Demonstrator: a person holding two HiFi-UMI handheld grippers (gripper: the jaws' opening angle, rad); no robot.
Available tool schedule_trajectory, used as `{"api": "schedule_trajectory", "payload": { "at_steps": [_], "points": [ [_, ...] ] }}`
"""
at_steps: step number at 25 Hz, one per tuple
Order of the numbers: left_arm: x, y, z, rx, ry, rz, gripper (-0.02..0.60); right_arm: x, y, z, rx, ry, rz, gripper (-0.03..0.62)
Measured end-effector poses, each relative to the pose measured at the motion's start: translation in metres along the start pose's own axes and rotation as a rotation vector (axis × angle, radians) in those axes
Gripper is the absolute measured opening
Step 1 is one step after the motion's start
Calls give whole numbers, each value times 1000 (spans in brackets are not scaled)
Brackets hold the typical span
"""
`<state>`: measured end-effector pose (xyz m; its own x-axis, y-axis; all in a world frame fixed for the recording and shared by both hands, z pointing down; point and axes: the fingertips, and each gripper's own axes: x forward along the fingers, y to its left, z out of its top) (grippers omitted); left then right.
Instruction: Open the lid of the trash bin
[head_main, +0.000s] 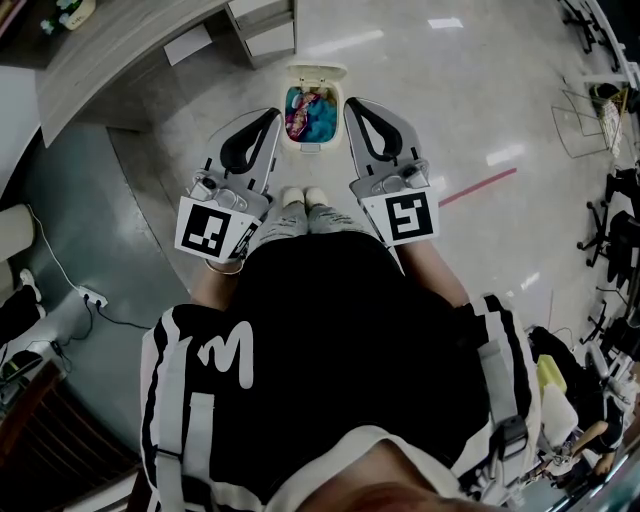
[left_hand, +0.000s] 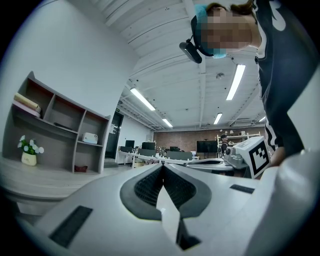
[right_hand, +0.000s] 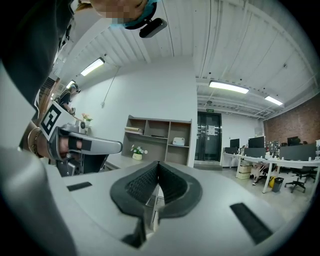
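Observation:
A small white trash bin (head_main: 312, 112) stands on the floor just ahead of the person's shoes. Its lid (head_main: 316, 72) is swung back, and pink and blue rubbish shows inside. My left gripper (head_main: 272, 116) is held to the bin's left and my right gripper (head_main: 351, 104) to its right, both above it and touching nothing. In the left gripper view the jaws (left_hand: 162, 165) are closed tip to tip with nothing between them and point out into the room. In the right gripper view the jaws (right_hand: 158, 163) are closed and empty too. The bin shows in neither gripper view.
A grey desk (head_main: 120, 45) and white drawers (head_main: 262, 25) stand beyond the bin to the left. A power strip with a cable (head_main: 90, 297) lies on the floor at left. A red tape line (head_main: 478, 186) and office chairs (head_main: 620, 230) are at right. An open shelf unit (right_hand: 157, 137) stands behind.

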<state>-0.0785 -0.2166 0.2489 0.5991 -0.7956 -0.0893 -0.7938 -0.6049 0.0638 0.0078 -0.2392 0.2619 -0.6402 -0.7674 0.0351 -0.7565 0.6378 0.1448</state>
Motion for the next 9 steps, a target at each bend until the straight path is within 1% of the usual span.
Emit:
{"api": "schedule_trajectory", "payload": {
  "at_steps": [2, 6, 9],
  "points": [
    [0, -1, 1, -1, -8, 2, 2, -2, -1, 1, 0, -3, -2, 11],
    [-2, -3, -1, 1, 7, 3, 2, -4, 1, 0, -18, -5, 1, 11],
    [-3, -3, 3, 1, -3, 6, 2, -5, 2, 1, -22, -3, 4, 11]
  ]
}}
